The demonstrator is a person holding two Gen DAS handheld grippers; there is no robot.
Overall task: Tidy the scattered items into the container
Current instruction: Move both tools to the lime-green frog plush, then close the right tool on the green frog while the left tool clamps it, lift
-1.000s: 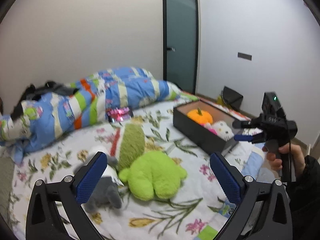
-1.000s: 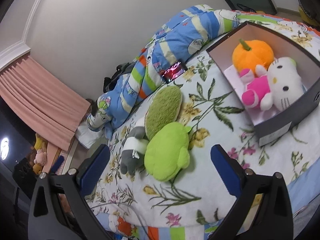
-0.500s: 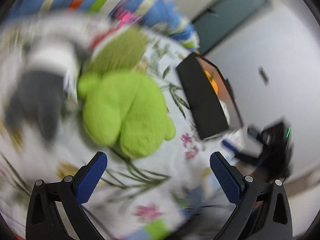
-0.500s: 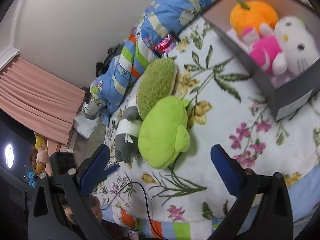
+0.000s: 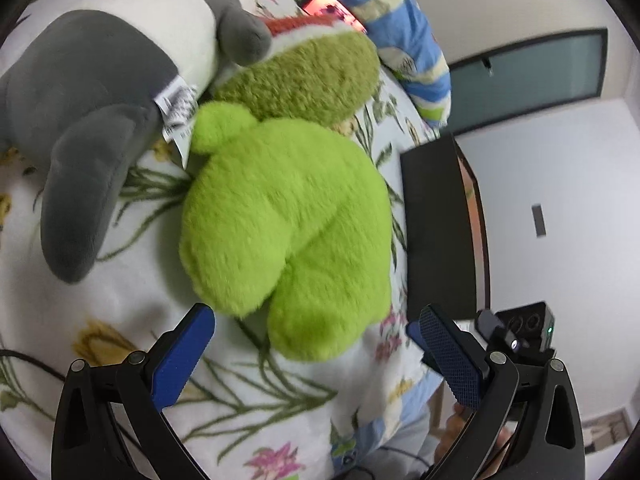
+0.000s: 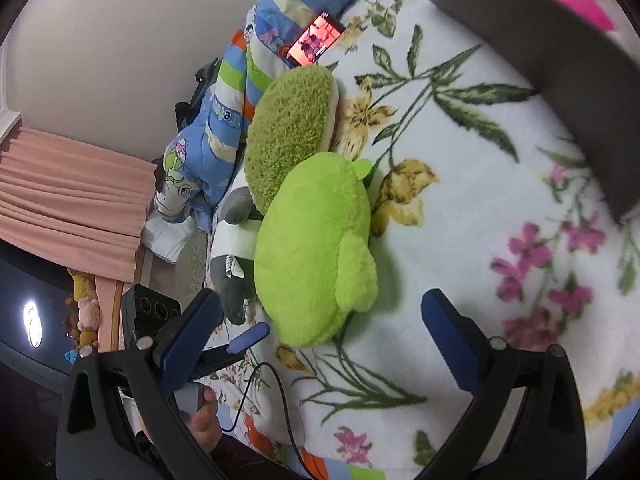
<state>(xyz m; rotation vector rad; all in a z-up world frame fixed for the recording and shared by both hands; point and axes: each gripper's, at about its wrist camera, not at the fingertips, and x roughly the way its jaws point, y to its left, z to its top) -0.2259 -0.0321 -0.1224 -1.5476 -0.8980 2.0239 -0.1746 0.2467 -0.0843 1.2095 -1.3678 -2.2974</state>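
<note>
A bright green plush toy [image 5: 288,232] [image 6: 316,252] lies on the floral bedsheet. Behind it rests a darker green shaggy plush [image 5: 304,76] [image 6: 292,132], and a grey-and-white plush [image 5: 100,92] [image 6: 232,248] lies beside them. My left gripper [image 5: 316,344] is open, its blue pads flanking the bright green plush's near end without touching it. My right gripper [image 6: 320,336] is open too, just short of the same plush from the other side. The black box [image 5: 436,224] [image 6: 532,44] stands on the bed; pink and orange toys peek over its rim.
A rolled blue patterned quilt [image 6: 240,92] and a lit phone [image 6: 316,40] lie at the back of the bed. A black cable [image 6: 276,400] trails over the bed's edge. A pink curtain [image 6: 68,192] hangs beyond. A dark door [image 5: 528,76] is past the box.
Both grippers have moved in close to the bright green plush from opposite sides, and each view has tilted down onto the bed. The plush toys have not moved.
</note>
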